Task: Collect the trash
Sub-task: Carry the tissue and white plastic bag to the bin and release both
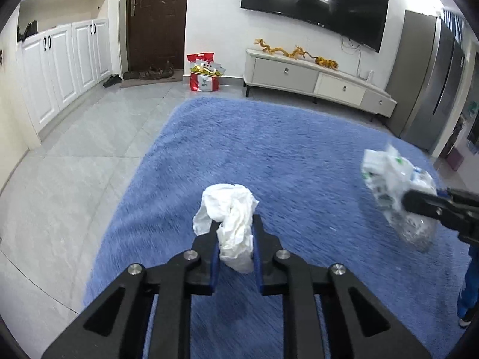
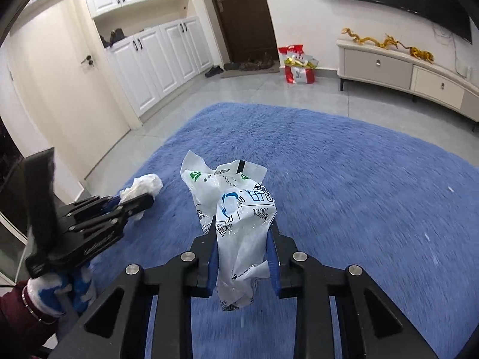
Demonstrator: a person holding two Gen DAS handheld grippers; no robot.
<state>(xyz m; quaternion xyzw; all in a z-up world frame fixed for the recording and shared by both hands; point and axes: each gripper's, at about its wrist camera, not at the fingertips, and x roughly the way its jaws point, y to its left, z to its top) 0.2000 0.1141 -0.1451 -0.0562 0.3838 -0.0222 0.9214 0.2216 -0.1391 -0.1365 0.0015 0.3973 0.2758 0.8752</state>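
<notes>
My left gripper is shut on a crumpled white tissue, which bulges above and below the pads over the blue rug. In the right wrist view that same left gripper shows at the left with the tissue at its tip, held by a gloved hand. My right gripper is shut on a crinkled white plastic wrapper with blue and green print, which hangs down between the fingers. From the left wrist view the right gripper and its wrapper appear blurred at the right edge.
The shaggy blue rug lies on grey floor tiles. A red and white bag stands by the dark door. A low TV cabinet runs along the far wall. White cupboards line the left, a grey fridge the right.
</notes>
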